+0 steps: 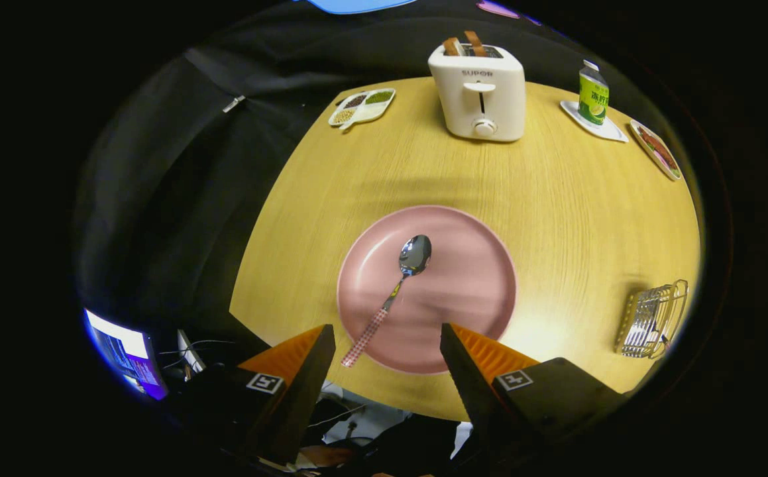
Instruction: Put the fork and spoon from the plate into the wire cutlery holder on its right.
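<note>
The claw (387,344) hangs released above the near edge of a round wooden bench (556,218), its two fingers spread wide apart and pressing on nothing. Between and just ahead of the fingers lies a pink plate (470,265), and the near rim of the plate sits in the gap between the fingertips. On the plate rests a spoon (397,288) with a shiny metal bowl and a checked handle; the bowl lies near the middle of the plate, and the handle runs back toward the left finger, its end reaching over the plate's near rim just beside that fingertip. The wire cutlery holder (652,321) stands to the right of the plate, well apart from it, close to the bench's right edge and beyond the right finger. Whether anything lies inside the holder is too small to tell. Farther off, beyond the plate, a white toaster (480,96) stands with two slices of bread poking out of its slots. To its left is a small divided tray (362,107) of grains, and to its right a green carton (593,94) stands on a white saucer (605,126), with a patterned dish (655,149) just beside it at the bench's edge. Off the bench, beside the left finger, a lit screen (125,354) glows.
</note>
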Action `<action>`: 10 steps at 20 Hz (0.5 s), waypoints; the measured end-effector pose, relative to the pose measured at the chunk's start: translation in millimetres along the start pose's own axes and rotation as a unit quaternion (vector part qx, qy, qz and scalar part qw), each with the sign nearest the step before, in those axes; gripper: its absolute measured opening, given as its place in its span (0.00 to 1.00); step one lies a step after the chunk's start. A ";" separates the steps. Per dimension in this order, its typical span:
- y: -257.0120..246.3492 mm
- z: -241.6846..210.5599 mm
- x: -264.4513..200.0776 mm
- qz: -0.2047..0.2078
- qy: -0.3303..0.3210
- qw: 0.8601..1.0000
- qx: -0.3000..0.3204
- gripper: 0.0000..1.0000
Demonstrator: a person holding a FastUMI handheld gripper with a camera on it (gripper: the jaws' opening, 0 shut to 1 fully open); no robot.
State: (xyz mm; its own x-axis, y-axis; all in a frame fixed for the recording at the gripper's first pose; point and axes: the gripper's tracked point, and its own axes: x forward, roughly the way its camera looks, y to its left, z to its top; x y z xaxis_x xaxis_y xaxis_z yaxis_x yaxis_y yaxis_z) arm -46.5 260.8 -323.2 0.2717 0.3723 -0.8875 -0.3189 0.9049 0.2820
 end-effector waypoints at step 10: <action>-11.0 -18.0 61.5 -0.045 0.079 0.994 0.057 0.96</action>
State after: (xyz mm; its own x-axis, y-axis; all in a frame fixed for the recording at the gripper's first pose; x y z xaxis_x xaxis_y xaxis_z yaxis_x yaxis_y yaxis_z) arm -42.6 270.0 -387.4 0.1464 0.2595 -0.9546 -0.1915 0.9542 0.2300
